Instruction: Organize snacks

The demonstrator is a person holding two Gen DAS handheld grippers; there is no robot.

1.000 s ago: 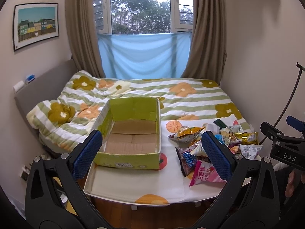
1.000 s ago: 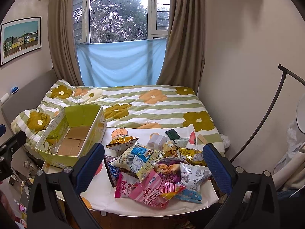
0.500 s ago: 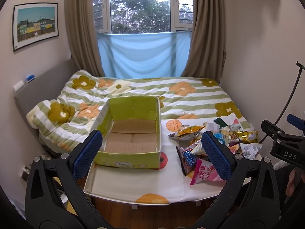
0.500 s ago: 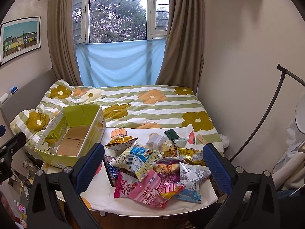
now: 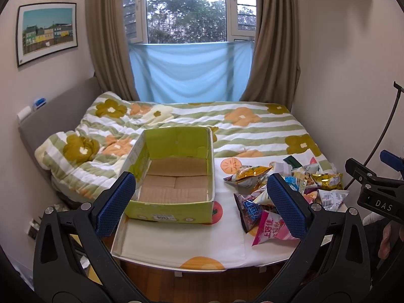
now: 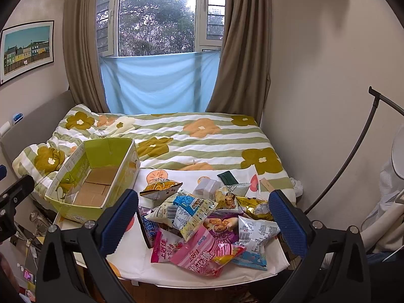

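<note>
An empty green cardboard box (image 5: pixel 174 174) (image 6: pixel 96 181) stands on a white cloth-covered table (image 5: pixel 176 242) at the foot of the bed. To its right lies a heap of snack packets (image 5: pixel 280 192) (image 6: pixel 207 217), with a pink bag (image 6: pixel 199 252) nearest and a yellow bag (image 6: pixel 160 186) at the back left. My left gripper (image 5: pixel 200 204) hangs open in front of the box, above the table's near edge, holding nothing. My right gripper (image 6: pixel 204 222) hangs open over the snack heap, holding nothing.
Behind the table is a bed with a striped flower duvet (image 5: pixel 227 126) (image 6: pixel 202 139). A wall stands close on the right, with a black curved stand (image 6: pixel 361 146) beside it. Wooden floor (image 5: pixel 202 287) shows below the table's front edge.
Both grippers have hardly moved; the views drift only slightly and nothing on the table has shifted.
</note>
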